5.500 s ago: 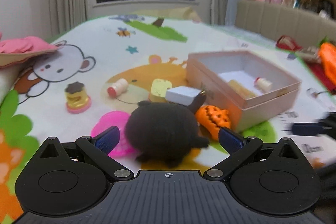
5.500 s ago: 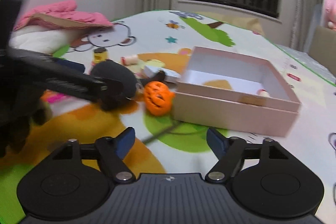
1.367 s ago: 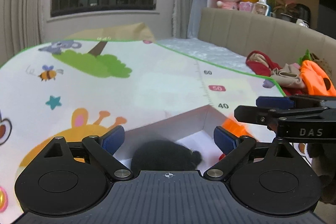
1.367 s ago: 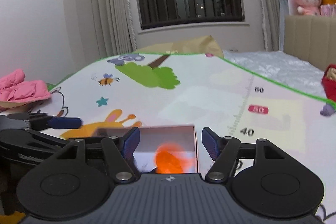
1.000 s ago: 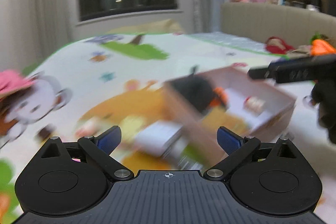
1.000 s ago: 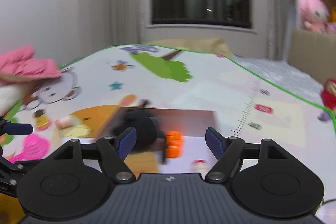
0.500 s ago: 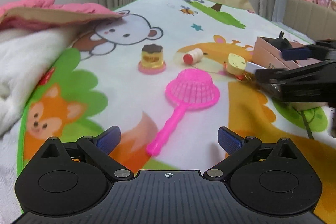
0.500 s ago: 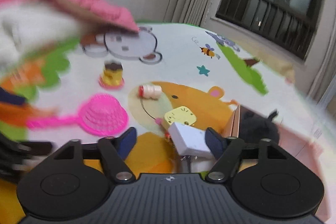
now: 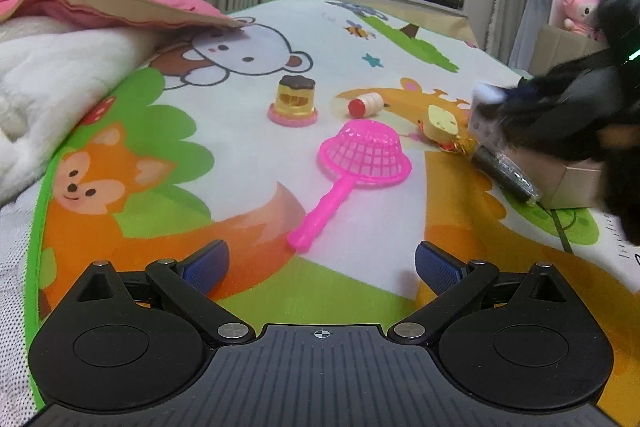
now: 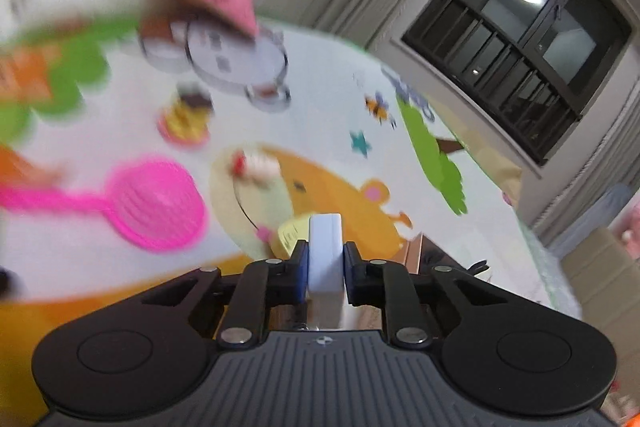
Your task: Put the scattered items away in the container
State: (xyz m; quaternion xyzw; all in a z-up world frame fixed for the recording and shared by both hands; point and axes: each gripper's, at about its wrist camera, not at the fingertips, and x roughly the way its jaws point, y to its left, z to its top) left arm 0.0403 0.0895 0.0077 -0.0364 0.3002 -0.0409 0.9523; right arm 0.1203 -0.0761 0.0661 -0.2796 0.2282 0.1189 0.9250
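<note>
The right gripper has its fingers clamped on a small white box, one blue pad pressed flat against each broad face, so the box stands on edge between them with its long axis running away along the line the fingers point. In the left wrist view this same box shows blurred at the right edge, just beside the near corner of the pink container, which lies to the right of and a little behind the held box; the container's rim also peeks out just right of the fingers in the right wrist view. The coming move therefore looks like a short carry rightward and over that rim, and the right hand is clearly the nearer one for it. The left gripper has its fingers wide apart with nothing between them, pointing at the pink strainer, whose handle runs toward the fingers and whose basket lies farther off, left of the container. Beyond the strainer, farther from the container, sit a pudding toy, a small spool and a yellow cheese piece, all on the play mat.
</note>
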